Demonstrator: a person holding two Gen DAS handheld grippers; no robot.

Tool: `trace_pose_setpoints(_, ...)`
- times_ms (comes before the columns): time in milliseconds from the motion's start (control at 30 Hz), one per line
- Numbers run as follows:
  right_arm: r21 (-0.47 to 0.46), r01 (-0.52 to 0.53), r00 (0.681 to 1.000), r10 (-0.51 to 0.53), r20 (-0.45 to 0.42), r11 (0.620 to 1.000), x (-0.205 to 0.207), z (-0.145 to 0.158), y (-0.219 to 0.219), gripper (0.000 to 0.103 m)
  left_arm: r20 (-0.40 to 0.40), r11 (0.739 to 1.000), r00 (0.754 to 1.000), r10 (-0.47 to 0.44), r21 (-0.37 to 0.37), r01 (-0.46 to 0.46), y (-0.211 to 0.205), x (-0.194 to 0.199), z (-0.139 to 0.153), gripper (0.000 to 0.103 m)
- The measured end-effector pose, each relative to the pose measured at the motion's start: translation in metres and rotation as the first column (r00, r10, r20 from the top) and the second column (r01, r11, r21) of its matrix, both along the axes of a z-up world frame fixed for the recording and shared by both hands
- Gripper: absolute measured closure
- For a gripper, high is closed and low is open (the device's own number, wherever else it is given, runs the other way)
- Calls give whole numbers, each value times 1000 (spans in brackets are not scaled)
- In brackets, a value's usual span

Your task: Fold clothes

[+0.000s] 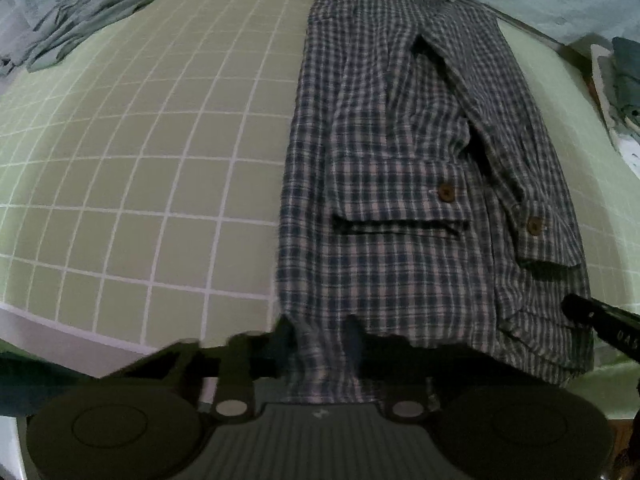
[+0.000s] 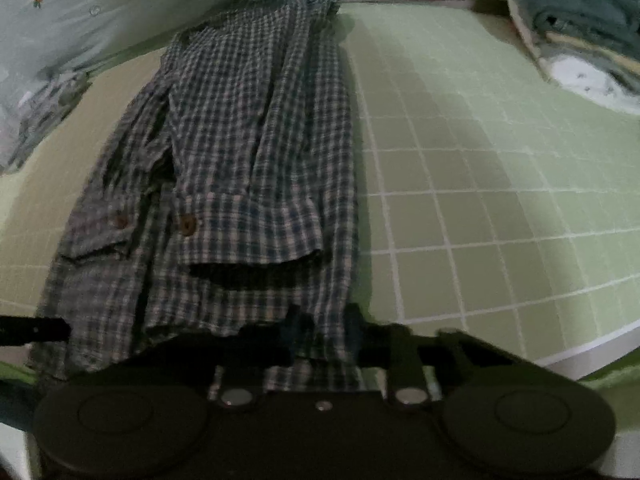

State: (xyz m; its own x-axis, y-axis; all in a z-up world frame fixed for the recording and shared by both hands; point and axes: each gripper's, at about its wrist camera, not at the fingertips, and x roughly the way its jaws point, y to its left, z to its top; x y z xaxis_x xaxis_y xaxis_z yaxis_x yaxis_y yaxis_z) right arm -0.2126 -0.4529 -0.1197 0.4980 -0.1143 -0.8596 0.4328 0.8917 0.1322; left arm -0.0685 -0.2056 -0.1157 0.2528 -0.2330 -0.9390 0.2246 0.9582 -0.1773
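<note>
Bottom centre of each wrist view: the left gripper (image 1: 320, 336) and right gripper (image 2: 324, 328) each have their fingers closed on the near hem of the plaid shirt (image 1: 400, 152), at its two corners. The shirt lies lengthwise on the gridded green mat (image 1: 160, 160), sleeves folded inward. The cloth looks light, soft and limp; hem corners suit gripping. Upper left, crumpled grey clothes (image 1: 80, 12); upper right, folded stack (image 2: 580, 32).

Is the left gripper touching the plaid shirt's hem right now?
Touching. In the left wrist view, the left gripper has the plaid shirt hem running between its fingers, cloth against both.
</note>
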Motion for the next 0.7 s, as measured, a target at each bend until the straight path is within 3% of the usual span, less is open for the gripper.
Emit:
trace_pose_setpoints(100,42,-12,1000,11,25,999,3,6,-6,100,-54,980,996,73,-180,-82,17,7,8,103)
trace_pose_setpoints(133,47,-12,999,9,48,999,5,13,-9,100,-51,973,995,88,-210,-97,20,10,14,103)
trace_pose_setpoints(400,86,-13,973,-7,230,996,20,73,-35,101,121,943,982,147,-318,-102,13,53,76,103)
trace_pose_setpoints(700,104,45,927,-80,366,994,71,102,-72,101,221,921,958,185,-378,-91,-2,112,103,103)
